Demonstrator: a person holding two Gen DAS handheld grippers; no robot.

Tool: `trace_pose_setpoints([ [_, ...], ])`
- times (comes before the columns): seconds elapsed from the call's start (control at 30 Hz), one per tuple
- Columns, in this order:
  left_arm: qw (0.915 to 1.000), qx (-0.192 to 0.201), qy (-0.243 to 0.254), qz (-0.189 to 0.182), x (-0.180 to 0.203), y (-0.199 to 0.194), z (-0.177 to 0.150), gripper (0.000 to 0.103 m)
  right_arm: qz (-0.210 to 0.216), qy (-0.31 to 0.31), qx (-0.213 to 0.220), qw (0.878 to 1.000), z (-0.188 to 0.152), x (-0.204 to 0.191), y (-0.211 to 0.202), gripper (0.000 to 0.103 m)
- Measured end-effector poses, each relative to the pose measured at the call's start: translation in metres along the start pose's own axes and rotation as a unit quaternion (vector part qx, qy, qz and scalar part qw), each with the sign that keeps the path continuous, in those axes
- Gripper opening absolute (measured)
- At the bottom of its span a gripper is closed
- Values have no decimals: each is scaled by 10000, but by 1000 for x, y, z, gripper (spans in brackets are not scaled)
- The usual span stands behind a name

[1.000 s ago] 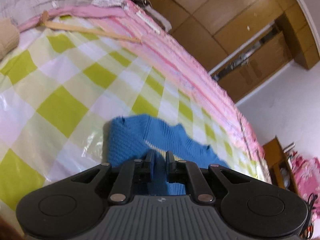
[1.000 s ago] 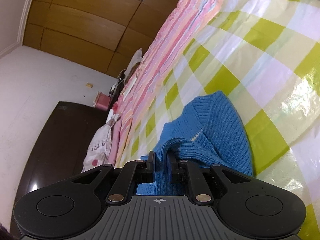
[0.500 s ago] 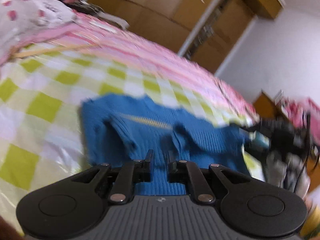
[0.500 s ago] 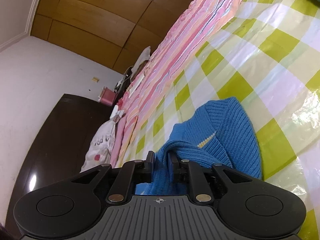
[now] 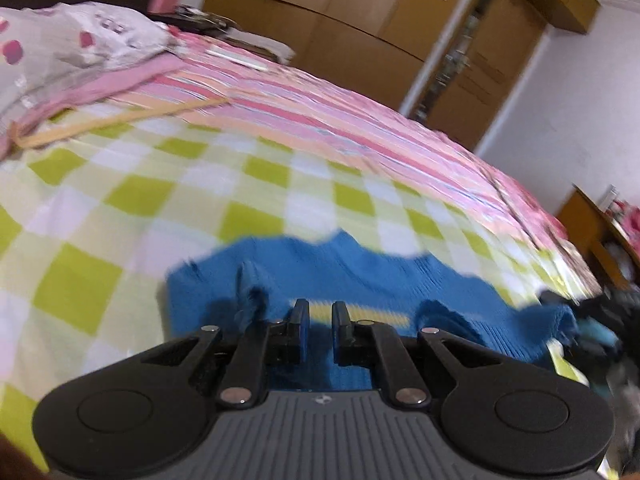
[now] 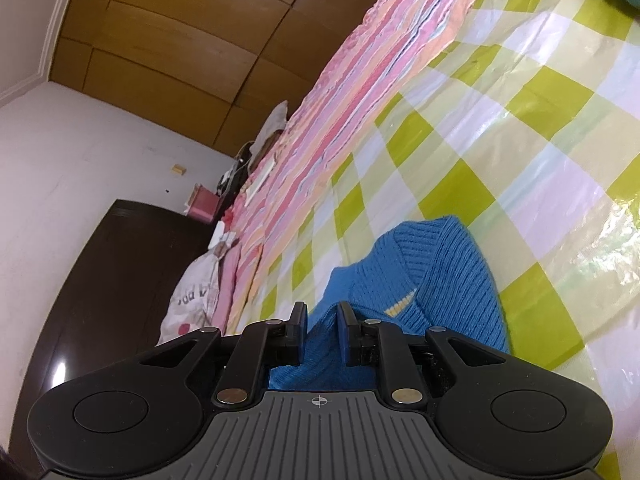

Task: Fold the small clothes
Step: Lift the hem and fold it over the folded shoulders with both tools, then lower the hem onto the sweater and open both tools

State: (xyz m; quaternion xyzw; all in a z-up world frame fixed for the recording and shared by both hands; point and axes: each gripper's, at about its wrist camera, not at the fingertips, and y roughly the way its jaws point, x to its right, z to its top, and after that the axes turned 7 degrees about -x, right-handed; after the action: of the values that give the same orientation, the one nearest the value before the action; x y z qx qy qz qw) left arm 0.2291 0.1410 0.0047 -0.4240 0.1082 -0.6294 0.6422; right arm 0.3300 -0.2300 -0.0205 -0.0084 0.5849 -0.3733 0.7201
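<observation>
The blue sweater (image 5: 360, 276) lies on the bed's checkered sheet (image 5: 120, 200), the left hand-held gripper (image 5: 319, 312) narrowly parted above it, the right hand-held gripper (image 6: 322, 316) holding a sweater fold.

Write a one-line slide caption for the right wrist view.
Right gripper pinches a fold of the blue knit sweater above the green checked sheet.

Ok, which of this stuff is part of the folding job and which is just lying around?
For the job:
blue sweater
left gripper
right gripper, pinching a fold of the sweater
checked sheet it lies on

Just lying about:
pink striped blanket
spotted bag
wooden stick
wardrobe
</observation>
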Motion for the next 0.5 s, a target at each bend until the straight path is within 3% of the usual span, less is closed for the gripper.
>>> trace_pose_setpoints([
  [0.33,9974,669,-145,235,-5,-30,5,16,-126,-248,56,9996,-1,-5,0,19],
  [0.5,9976,625,142,275,1,-33,-11,18,-864,-1119,172,9898,-9,-21,1,20],
])
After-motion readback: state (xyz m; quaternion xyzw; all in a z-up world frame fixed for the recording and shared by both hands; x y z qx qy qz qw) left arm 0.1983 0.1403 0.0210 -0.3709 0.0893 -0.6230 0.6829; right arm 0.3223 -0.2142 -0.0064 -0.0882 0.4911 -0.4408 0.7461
